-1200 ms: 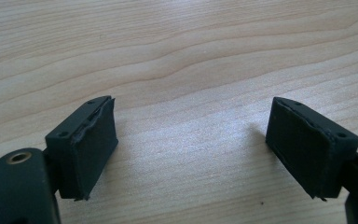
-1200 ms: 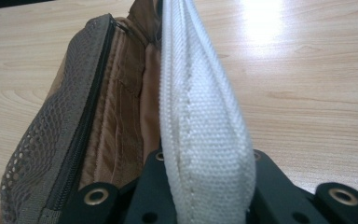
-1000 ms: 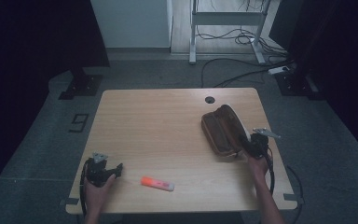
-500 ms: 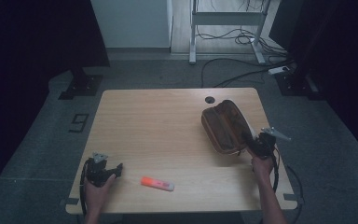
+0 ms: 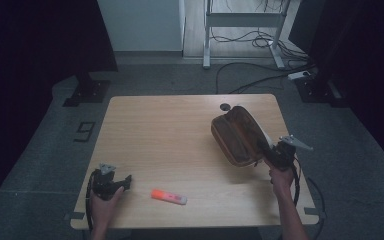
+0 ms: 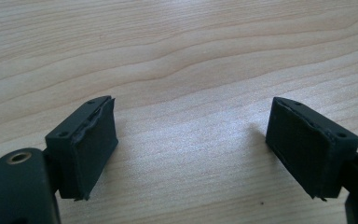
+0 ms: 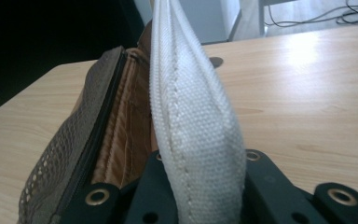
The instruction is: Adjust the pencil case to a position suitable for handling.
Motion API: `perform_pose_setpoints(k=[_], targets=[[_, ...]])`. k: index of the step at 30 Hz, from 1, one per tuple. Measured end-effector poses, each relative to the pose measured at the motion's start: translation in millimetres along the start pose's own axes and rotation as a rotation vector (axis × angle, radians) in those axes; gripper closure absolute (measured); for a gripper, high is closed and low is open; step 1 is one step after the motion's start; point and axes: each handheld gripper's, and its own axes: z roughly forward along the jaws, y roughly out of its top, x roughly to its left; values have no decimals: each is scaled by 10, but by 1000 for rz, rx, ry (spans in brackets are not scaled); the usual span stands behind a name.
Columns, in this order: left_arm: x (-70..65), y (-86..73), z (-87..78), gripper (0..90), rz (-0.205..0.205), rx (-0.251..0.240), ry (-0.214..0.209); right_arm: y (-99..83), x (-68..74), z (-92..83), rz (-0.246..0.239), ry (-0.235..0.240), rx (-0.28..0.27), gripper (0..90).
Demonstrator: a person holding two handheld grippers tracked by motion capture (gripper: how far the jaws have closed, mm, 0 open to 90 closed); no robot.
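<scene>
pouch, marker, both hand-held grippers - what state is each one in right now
pouch: unzipped, tipped up on its side, brown lining showing, white edge pinched.
marker: lying flat on the table, cap on, untouched.
left hand-held gripper: open, holding nothing, just above the wood.
right hand-held gripper: shut on the pouch's white edge.

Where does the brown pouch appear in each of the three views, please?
High view: the pouch is right of centre, tipped up by the right claw.
Left gripper view: not in it.
Right gripper view: lower centre, white edge clamped.
Shared landmark: the round table hole behind the pouch.
</scene>
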Motion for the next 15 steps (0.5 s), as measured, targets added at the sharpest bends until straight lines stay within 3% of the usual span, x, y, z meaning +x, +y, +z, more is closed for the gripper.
perform_pose_setpoints(k=[6,15], targets=[[0,0,0,160,0,0,0,24,92,-13,-27,46,1,826],[1,0,0,160,1,0,0,12,153,6,-28,92,8,829]])
